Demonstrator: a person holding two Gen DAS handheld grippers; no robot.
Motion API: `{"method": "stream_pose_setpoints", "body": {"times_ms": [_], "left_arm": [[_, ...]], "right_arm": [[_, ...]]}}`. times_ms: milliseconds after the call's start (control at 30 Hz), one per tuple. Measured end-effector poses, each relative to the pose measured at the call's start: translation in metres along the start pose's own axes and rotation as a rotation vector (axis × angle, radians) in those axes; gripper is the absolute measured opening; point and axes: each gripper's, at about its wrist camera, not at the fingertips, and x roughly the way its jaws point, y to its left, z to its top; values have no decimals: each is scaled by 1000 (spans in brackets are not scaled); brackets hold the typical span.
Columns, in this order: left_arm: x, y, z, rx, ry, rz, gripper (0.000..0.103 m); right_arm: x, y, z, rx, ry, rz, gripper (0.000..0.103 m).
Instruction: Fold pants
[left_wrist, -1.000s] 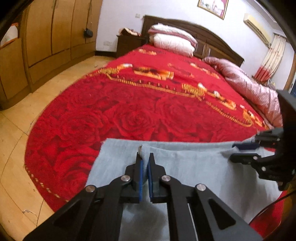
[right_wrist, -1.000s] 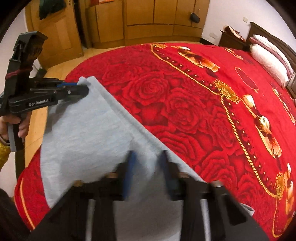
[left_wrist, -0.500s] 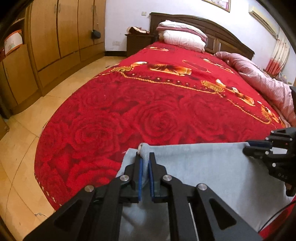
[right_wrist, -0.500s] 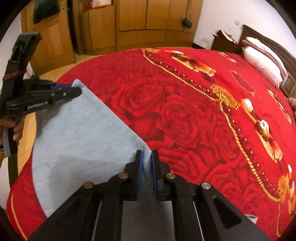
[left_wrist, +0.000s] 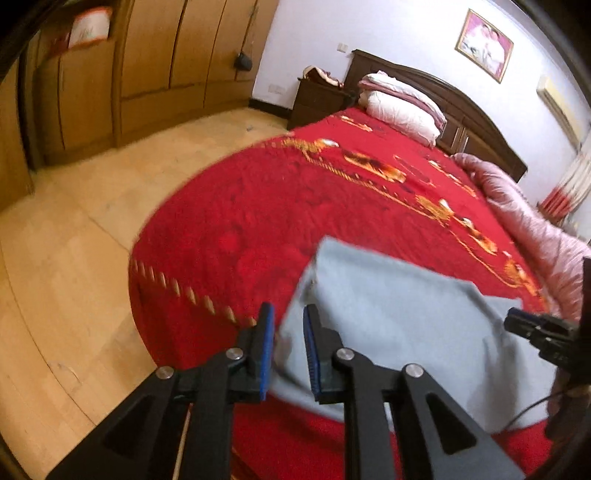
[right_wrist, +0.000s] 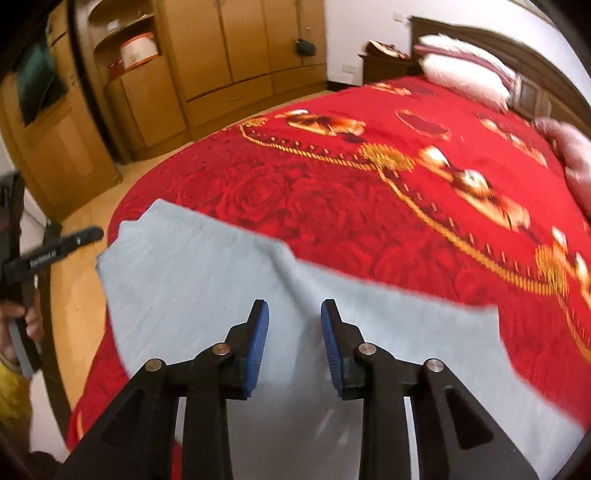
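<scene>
Both tongs gape empty: left gripper (left_wrist: 289, 332) over the grey pants' (left_wrist: 388, 317) edge, right gripper (right_wrist: 294, 325) above their middle, seemingly not touching; red bedspread (right_wrist: 369, 206) beyond.

Left gripper (left_wrist: 289, 343), right gripper (right_wrist: 294, 332) agape

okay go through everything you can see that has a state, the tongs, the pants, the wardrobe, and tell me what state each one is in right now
Left tongs: open, holding nothing.
Right tongs: open, holding nothing.
Grey pants: lying folded on the bed, released.
Red bedspread: spread flat over the bed.
Wardrobe doors: closed.
Pillows: stacked at the headboard.
</scene>
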Motion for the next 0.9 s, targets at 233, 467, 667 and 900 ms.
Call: {"method": "stream_pose_setpoints", "body": {"times_ms": [233, 467, 667, 900], "left_arm": [[4, -2, -31, -36, 68, -26, 31], [2, -9, -30, -34, 54, -28, 31], [19, -7, -28, -75, 77, 2, 31], [13, -8, -23, -98, 14, -4, 2]], "right_arm": [[-17, -9, -37, 56, 36, -33, 31], [-16, -14, -60, 93, 68, -33, 31], [-16, -15, -64, 103, 65, -27, 31], [-18, -13, -64, 96, 60, -35, 31]]}}
